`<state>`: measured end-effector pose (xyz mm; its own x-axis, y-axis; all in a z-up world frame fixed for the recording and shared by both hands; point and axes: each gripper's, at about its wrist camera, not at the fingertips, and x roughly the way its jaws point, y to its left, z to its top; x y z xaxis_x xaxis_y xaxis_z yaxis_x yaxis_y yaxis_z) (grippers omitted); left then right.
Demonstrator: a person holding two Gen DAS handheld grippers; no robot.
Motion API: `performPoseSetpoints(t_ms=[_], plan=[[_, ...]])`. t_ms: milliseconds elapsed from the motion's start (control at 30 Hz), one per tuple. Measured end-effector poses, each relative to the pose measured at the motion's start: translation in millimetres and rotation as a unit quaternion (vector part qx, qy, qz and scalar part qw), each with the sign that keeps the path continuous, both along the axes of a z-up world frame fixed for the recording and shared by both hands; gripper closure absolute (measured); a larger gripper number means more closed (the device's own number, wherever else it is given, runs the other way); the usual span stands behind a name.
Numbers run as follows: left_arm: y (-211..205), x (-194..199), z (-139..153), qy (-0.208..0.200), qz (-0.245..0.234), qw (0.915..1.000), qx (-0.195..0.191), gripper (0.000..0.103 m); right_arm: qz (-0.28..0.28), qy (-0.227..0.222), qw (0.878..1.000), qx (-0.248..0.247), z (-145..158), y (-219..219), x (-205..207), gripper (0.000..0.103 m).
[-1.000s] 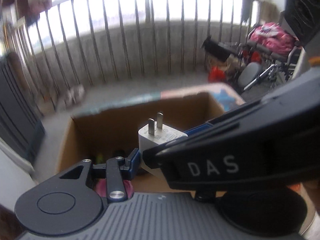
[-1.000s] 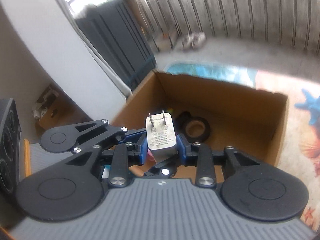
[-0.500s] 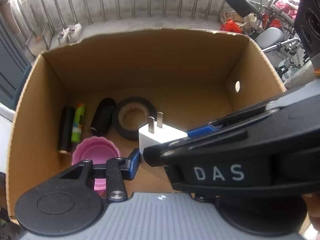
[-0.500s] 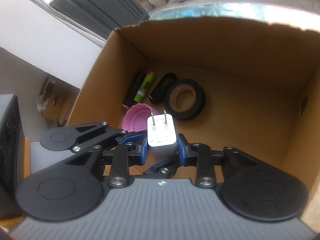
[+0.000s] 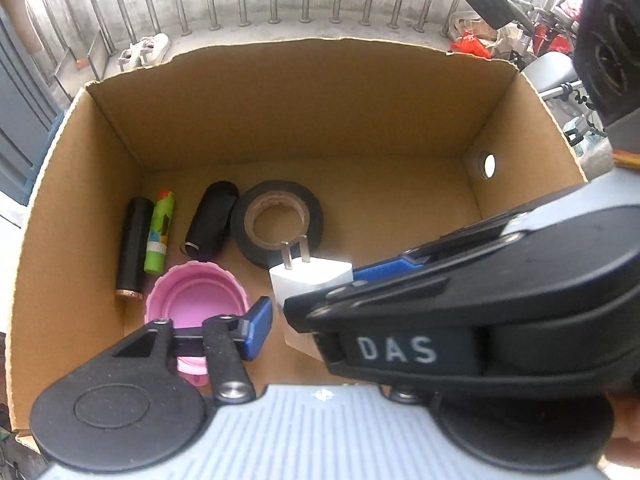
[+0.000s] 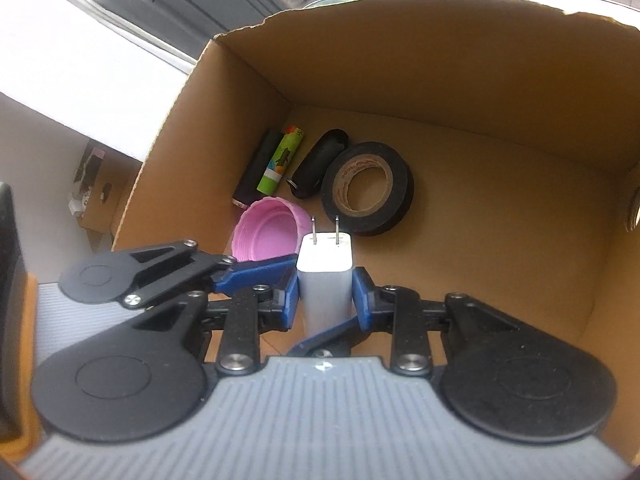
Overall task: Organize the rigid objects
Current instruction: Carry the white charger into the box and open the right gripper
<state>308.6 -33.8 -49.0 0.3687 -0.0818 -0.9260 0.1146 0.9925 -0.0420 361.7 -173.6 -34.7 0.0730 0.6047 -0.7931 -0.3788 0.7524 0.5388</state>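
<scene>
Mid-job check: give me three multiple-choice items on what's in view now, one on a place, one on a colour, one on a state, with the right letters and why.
1. Where does the black tape roll lie?
A. on the box floor
B. outside the cardboard box
C. on the pink lid

2. What colour is the charger?
A. white
B. red
C. green

3. How is the charger held?
A. lying loose in the box
B. between the right gripper's pads, prongs pointing away
C. resting on the tape roll

Answers:
1 A, it lies flat inside the cardboard box.
2 A, its body is plain white.
3 B, the right gripper pads press on both its sides.
</scene>
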Motion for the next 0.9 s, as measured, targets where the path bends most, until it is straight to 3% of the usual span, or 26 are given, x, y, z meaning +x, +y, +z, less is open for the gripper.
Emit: performPoseSetpoints(t_ms=[667, 900], plan=[[-7.4, -14.3, 14.1, -0.02, -0.005, 0.9998, -0.008, 0.037, -0.002, -0.008, 1.0, -0.022, 13.4, 5.8, -4.0, 0.074], [-6.8, -25.6, 35.8, -0.051, -0.003, 0.9986, -0.012, 0.037, -0.031, -0.016, 0.999, 0.004, 34.8, -11.4, -11.2, 0.072]])
